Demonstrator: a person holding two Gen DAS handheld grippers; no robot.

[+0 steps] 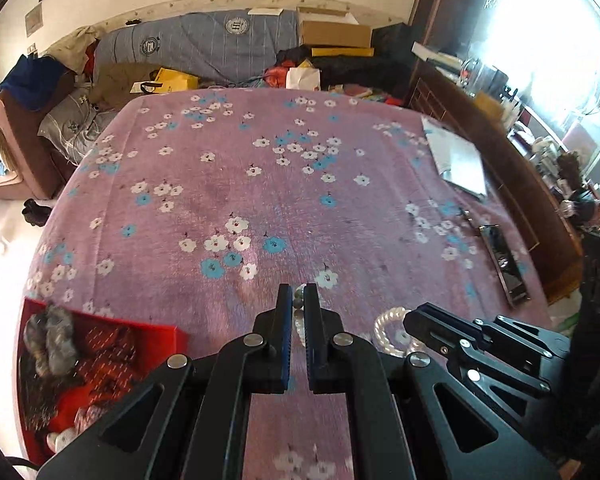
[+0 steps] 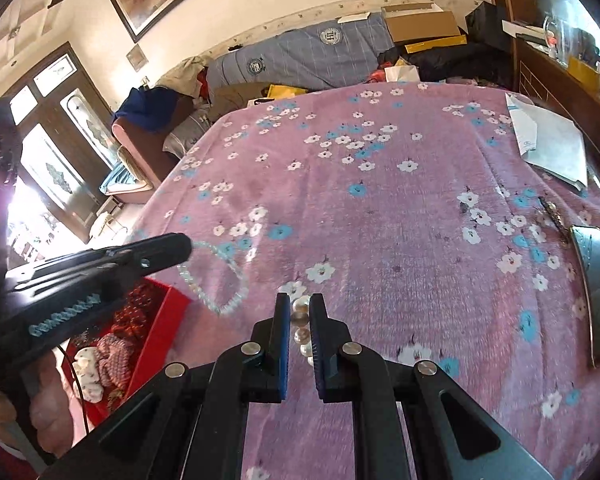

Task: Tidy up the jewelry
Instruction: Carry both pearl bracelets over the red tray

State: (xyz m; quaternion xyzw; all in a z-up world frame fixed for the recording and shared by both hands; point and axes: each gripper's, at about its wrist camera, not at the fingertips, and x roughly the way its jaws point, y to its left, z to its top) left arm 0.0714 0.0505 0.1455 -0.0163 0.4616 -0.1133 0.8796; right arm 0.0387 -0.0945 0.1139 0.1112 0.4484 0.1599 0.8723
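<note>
Over a pink flowered bedspread [image 1: 260, 200] both grippers are lifted with jewelry in them. My left gripper [image 1: 298, 292] is shut on a strand of pale clear beads [image 1: 299, 322]. In the right wrist view that strand [image 2: 224, 280] hangs as a loop from the left gripper [image 2: 186, 245], above the bedspread [image 2: 380, 220]. My right gripper [image 2: 300, 300] is shut on a pearl bracelet [image 2: 301, 318]. From the left wrist, the right gripper [image 1: 410, 320] holds the curled pearl bracelet [image 1: 386, 326] just to the right. A red box [image 1: 148, 340] with fabric items sits at lower left.
The red box [image 2: 168, 312] lies below the left gripper. A dark flat phone-like slab [image 1: 504, 264] and a white envelope [image 1: 458, 160] lie on the bed's right side, with a small metal clip [image 2: 554, 212] beside them. Cluttered sofa and boxes stand beyond the bed.
</note>
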